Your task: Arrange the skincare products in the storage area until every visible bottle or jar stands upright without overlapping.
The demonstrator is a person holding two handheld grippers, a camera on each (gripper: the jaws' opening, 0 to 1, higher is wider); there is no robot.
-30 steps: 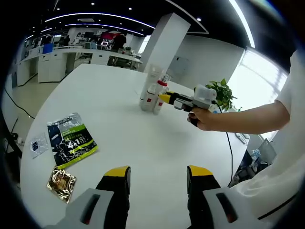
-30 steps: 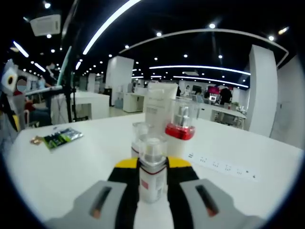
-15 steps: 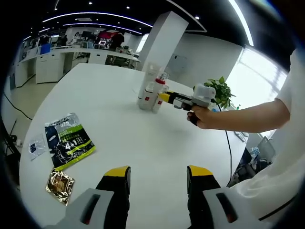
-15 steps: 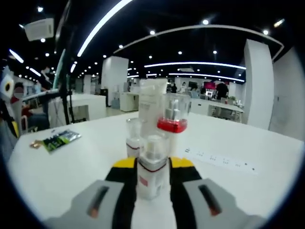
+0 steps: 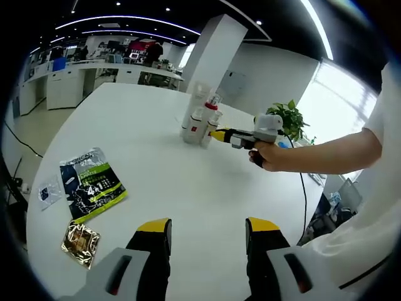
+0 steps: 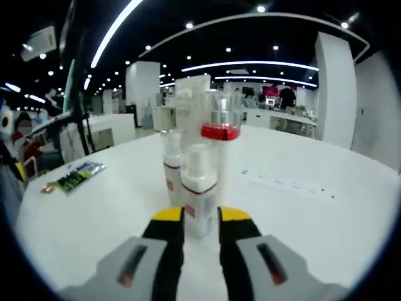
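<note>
Held the left gripper (image 5: 208,229) low over the round white table (image 5: 188,188), yellow-tipped jaws spread wide with nothing between them. Found the skincare group near the far side of that table: a tall white tube (image 5: 198,100), a clear-capped bottle with a red collar (image 5: 213,113) and small white bottles with red bands, all upright and close together. Saw the right gripper (image 5: 217,133) come in from the right in a person's hand (image 5: 266,153), its yellow tips just beside the nearest small bottle.

In the right gripper view, noted the right gripper (image 6: 200,216) with only a narrow gap between its jaws. Found the small white bottle with a clear cap and red band (image 6: 199,194) standing upright, its base right at the jaw tips; could not tell whether the jaws pressed on it or merely flanked it. Behind it, saw a second small white bottle (image 6: 170,172), the red-collared bottle (image 6: 219,135) and the white tube (image 6: 191,106), each upright.

Elsewhere on the table, well apart from the bottles, noted a dark sachet with green lettering (image 5: 93,185), a small gold packet (image 5: 80,241) and a flat white power strip (image 6: 288,184).
</note>
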